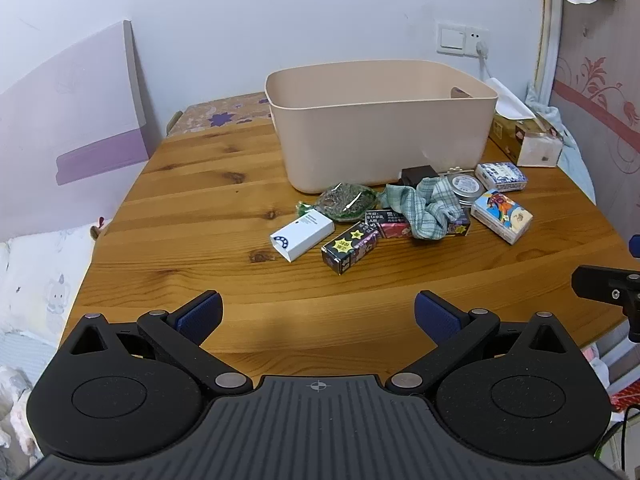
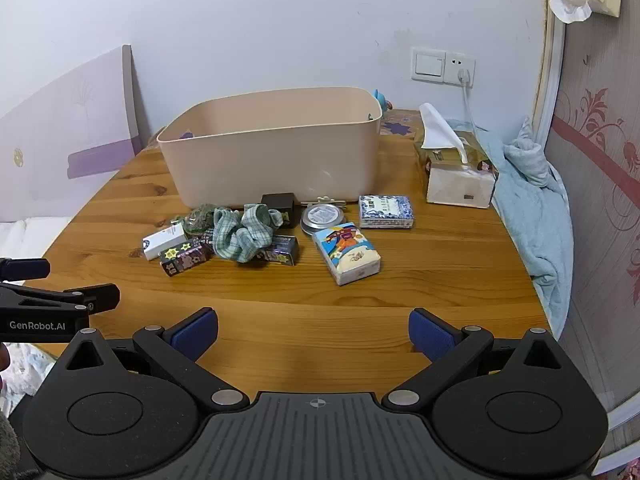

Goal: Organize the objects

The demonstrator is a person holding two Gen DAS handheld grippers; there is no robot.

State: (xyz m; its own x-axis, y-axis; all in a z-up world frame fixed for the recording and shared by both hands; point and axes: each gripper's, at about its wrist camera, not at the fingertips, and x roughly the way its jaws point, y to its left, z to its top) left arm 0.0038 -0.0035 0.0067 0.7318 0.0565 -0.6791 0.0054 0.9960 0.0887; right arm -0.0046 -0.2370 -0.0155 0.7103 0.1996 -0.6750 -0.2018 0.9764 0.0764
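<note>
"GenRobot.AI" is printed on the left gripper [image 2: 60, 304], lower left; both it and the right gripper [image 2: 314, 334] stand wide and empty above the wooden table [image 2: 420, 280], and the beige bin [image 2: 272, 164] stands by the white wall.

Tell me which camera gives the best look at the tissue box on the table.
The right wrist view. There the tissue box shows fully, with its top, its front end and the tissue sticking up all visible. In the left wrist view the same box sits near the right edge, smaller, partly hidden behind the beige bin.
</note>
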